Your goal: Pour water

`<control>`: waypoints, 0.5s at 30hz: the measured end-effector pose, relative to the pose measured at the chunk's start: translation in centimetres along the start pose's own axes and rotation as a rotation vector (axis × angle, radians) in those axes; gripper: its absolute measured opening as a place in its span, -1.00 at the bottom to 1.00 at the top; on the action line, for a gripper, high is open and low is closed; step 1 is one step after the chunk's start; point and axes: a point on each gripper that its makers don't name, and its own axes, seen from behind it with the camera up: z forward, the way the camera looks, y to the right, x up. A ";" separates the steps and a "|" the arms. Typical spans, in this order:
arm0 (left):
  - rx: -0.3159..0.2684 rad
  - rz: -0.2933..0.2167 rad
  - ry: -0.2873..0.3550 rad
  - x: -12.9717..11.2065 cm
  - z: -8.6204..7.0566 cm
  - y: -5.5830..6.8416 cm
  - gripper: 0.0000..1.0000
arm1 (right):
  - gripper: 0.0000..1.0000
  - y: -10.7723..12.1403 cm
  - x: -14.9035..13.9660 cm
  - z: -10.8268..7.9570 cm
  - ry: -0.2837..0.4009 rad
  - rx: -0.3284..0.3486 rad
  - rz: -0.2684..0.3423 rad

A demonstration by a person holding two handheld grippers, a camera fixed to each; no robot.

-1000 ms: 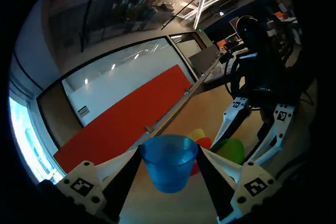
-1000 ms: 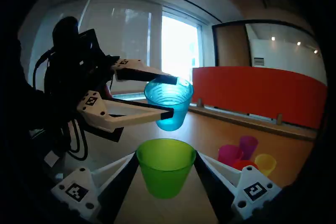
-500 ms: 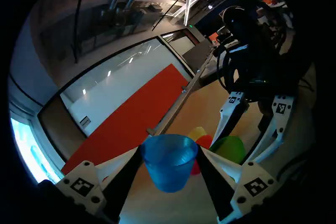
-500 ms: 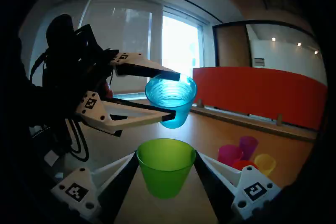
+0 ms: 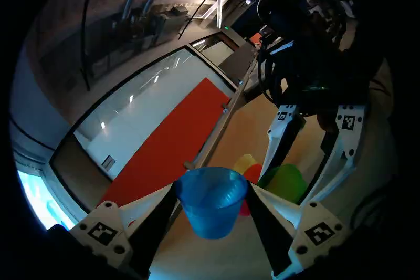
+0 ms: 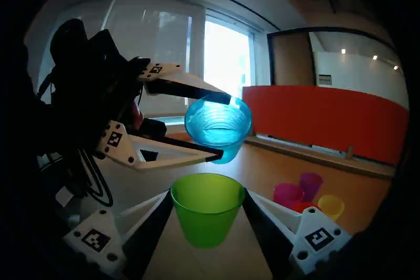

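My left gripper (image 5: 211, 206) is shut on a clear blue cup (image 5: 211, 207). In the right gripper view the blue cup (image 6: 218, 128) hangs tilted, mouth turned toward the camera, just above the green cup (image 6: 207, 207), with the left gripper (image 6: 219, 126) clamped on its sides. My right gripper (image 6: 207, 211) is shut on the green cup, which stays upright. In the left gripper view the green cup (image 5: 286, 181) shows past the blue one between the right gripper's fingers (image 5: 281, 138). I cannot make out water in either cup.
Several small cups stand on the wooden table (image 6: 273, 175): pink (image 6: 286, 194), purple (image 6: 311, 183), yellow (image 6: 332, 205) and a red one (image 6: 300, 206). A red panel (image 6: 325, 120) runs along the table's far edge. A bright window (image 6: 226, 64) lies behind.
The left gripper has tipped the blue cup further over, its mouth turning more toward the green cup and shifting slightly right. The green cup has stayed still.
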 end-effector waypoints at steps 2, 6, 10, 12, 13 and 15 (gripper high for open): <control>0.000 0.012 -0.001 0.0 0.1 0.0 0.77 | 0.88 0.0 0.0 0.0 -0.001 0.000 -0.001; -0.002 0.034 -0.002 0.0 0.1 0.1 0.77 | 0.88 0.1 0.0 -0.1 -0.001 -0.003 -0.002; -0.007 0.056 -0.004 0.0 0.2 0.4 0.77 | 0.88 0.2 0.0 -0.1 -0.001 -0.004 -0.001; -0.010 0.068 -0.005 0.0 0.2 0.5 0.77 | 0.88 0.3 0.0 -0.1 -0.001 -0.005 -0.001; -0.011 0.075 -0.006 0.1 0.2 0.5 0.77 | 0.88 0.3 0.0 -0.1 -0.001 -0.006 -0.001; -0.013 0.087 -0.006 0.1 0.3 0.6 0.77 | 0.88 0.3 0.0 -0.1 -0.001 -0.006 -0.002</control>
